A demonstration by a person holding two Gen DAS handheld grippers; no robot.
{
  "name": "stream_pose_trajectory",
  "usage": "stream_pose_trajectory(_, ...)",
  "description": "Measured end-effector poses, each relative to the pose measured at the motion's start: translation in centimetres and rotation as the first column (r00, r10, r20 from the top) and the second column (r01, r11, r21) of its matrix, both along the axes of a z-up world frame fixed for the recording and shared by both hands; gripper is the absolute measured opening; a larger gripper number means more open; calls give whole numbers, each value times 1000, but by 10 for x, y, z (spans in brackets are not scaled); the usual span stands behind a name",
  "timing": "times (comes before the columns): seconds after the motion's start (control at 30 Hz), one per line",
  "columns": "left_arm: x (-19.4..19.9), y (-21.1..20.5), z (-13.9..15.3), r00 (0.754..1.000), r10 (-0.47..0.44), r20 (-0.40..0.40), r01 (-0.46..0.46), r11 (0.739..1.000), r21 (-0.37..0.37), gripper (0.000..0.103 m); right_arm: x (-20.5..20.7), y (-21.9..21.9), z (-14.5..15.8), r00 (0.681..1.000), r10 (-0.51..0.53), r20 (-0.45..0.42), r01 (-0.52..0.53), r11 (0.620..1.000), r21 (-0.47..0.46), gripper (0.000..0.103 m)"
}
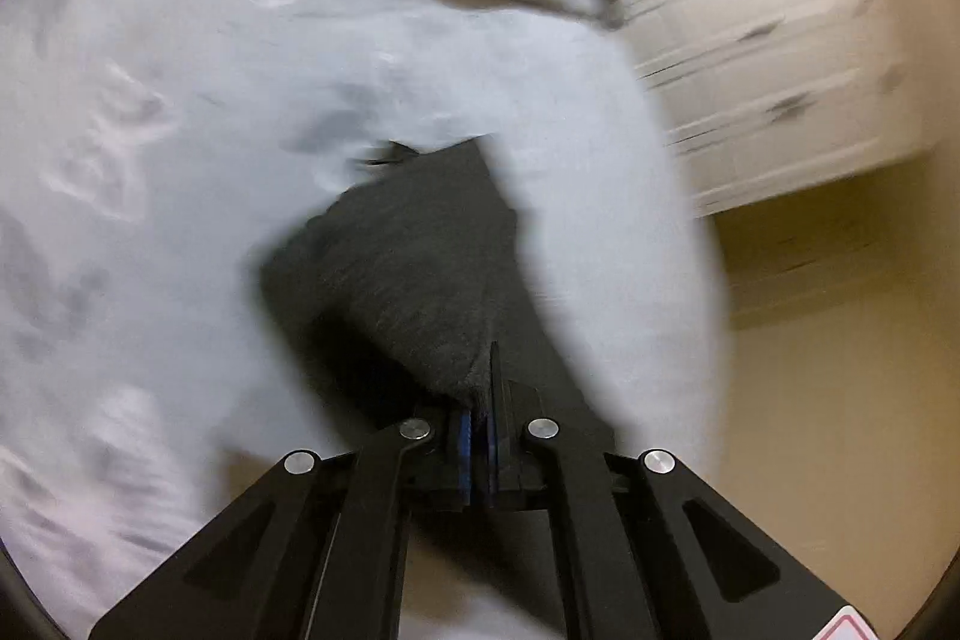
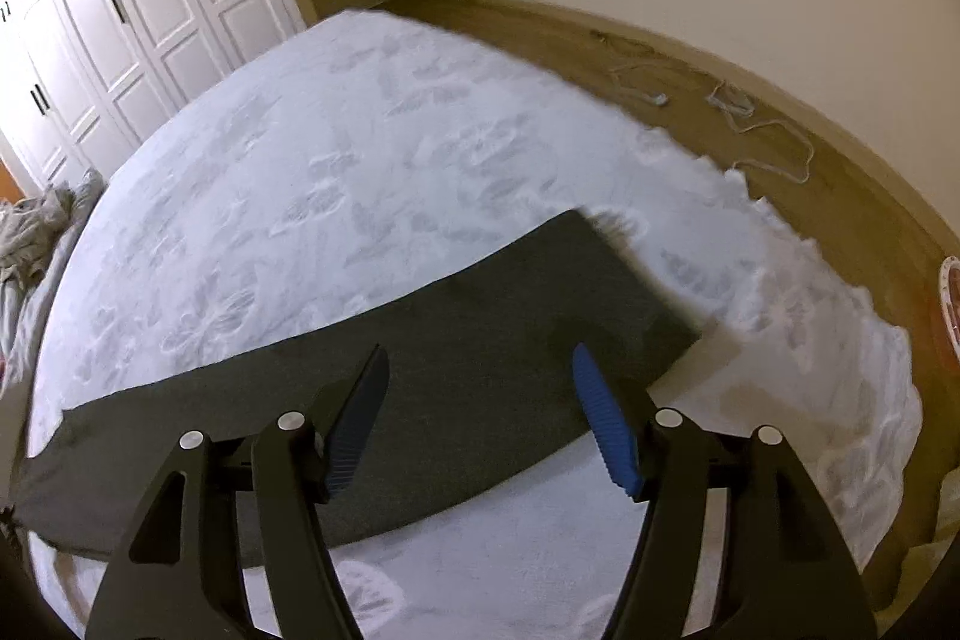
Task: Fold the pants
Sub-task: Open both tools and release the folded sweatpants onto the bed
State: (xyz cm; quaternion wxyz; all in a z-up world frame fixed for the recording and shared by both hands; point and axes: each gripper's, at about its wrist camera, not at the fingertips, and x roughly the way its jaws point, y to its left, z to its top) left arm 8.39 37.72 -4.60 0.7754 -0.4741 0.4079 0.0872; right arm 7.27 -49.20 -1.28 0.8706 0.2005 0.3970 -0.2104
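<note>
The left tool point(image 1: 480, 436) pinches a bunched edge of the dark grey pants point(image 1: 414, 256), lifting it off the white bedspread point(image 1: 150, 148). The right tool point(image 2: 480, 400) hovers with its blue pads point(image 2: 603, 424) spread apart above the pants point(image 2: 480, 316), which lie flat on the bed.

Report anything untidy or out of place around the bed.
A crumpled grey-beige heap of fabric sits bunched at the edge of the white patterned bedspread, and white cables trail loose on the wooden floor. The dark grey pants lie flat.
</note>
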Motion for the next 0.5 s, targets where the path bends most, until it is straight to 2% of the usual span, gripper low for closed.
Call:
stream_pose_trajectory(0.07, 1, 1, -25, 994, 6, -113, -12, 999, -53, 3, -3, -16, -14, 998, -33, -55, 34, 999, 23, 67)
stream_pose_trajectory(0.13, -7, 1, -22, 995, 21, -99, -29, 996, -83, 6, -12, -33, -23, 996, -57, -74, 62, 996, 64, 67)
stream_pose_trajectory(0.17, -11, -1, -14, 995, 27, -97, -32, 998, -53, 23, -15, -37, -24, 995, -64, -72, 69, 994, 79, 67)
stream_pose_trajectory(0.2, -17, -4, 0, 993, 43, -107, -41, 999, 22, 40, -20, -44, -26, 995, -74, -63, 80, 991, 105, 69)
stream_pose_trajectory(0.23, -24, -7, 9, 991, 77, -109, -68, 994, 81, 66, -23, -48, -27, 995, -82, -54, 89, 988, 124, 73)
stream_pose_trajectory(0.27, -33, -11, 20, 987, 126, -95, -112, 984, 142, 69, -26, -52, -28, 995, -91, -45, 96, 985, 141, 74)
stream_pose_trajectory(0.33, -39, -21, 35, 989, 135, -57, -121, 970, 211, 69, -28, -61, -32, 994, -104, -33, 108, 977, 182, 76)
stream_pose_trajectory(0.4, -39, -34, 43, 995, 94, -32, -83, 965, 249, 69, -26, -67, -39, 993, -113, -34, 118, 969, 217, 76)
stream_pose_trajectory(0.5, -19, -74, 52, 999, -9, -52, 27, 931, 364, 69, -19, -71, -52, 990, -133, -54, 142, 959, 246, 77)
